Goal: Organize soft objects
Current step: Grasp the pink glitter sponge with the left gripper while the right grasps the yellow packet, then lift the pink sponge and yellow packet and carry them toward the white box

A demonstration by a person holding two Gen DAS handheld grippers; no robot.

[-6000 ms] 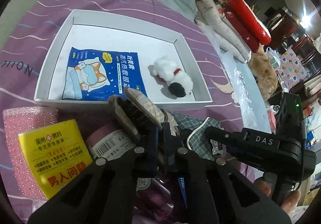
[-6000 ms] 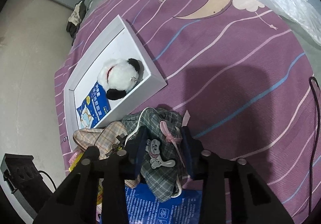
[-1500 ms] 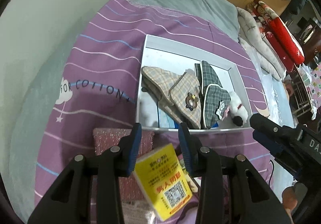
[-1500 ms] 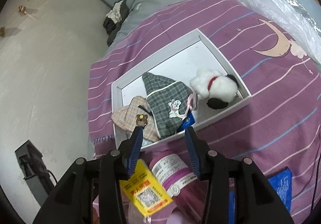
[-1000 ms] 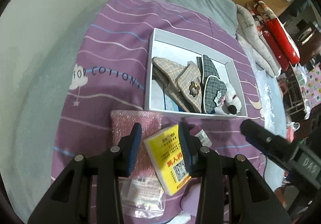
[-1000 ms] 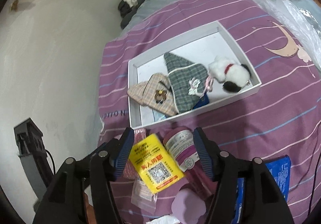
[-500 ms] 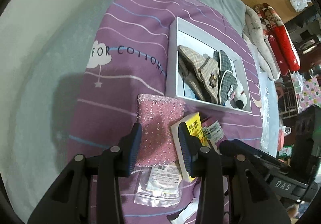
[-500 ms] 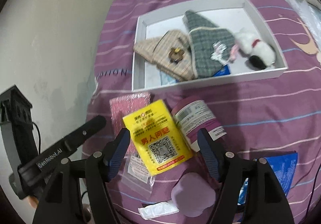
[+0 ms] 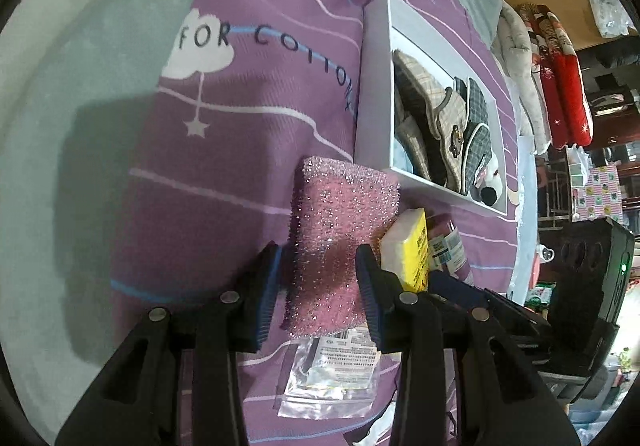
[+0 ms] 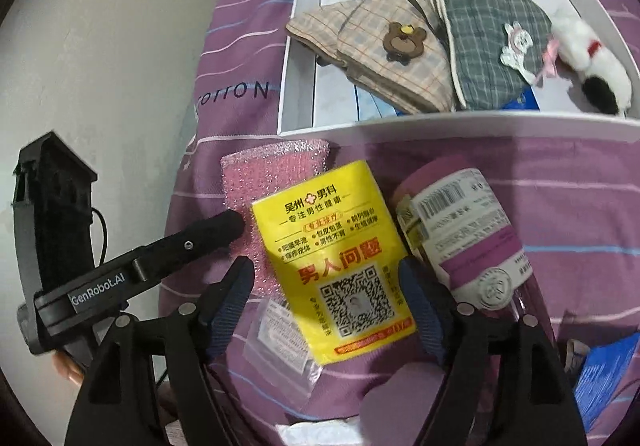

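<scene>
Both grippers have come down from high over the bed and now sit low over the pile of things next to the white box (image 10: 440, 122). The left gripper (image 9: 320, 278) has its fingers on each side of the pink sponge (image 9: 344, 234); they are partly spread and a little gap shows on the left, so I think they are not pressing it yet. The right gripper (image 10: 326, 286) has just been opening its jaws wider, and now they stand spread around the lower half of the yellow pack (image 10: 336, 254), not pinching it. So I think each gripper is about to pick up one soft thing and carry it to the box. The box lies on the purple bed cover (image 9: 240, 150), just past the sponge. Inside it are the tan checked pouch (image 10: 384, 50), the grey checked pouch (image 10: 484, 26) and the small white and black plush dog (image 10: 588, 58), with a blue pack partly hidden under them. The box is getting full, so there is not much bare room left. The yellow pack leans against the sponge, and a purple bottle (image 10: 464, 238) lies just beside the pack on the other side. A clear plastic bag (image 10: 280, 342) lies partly under the pack. The two grippers are very close together, so they could bump when they close and lift.
</scene>
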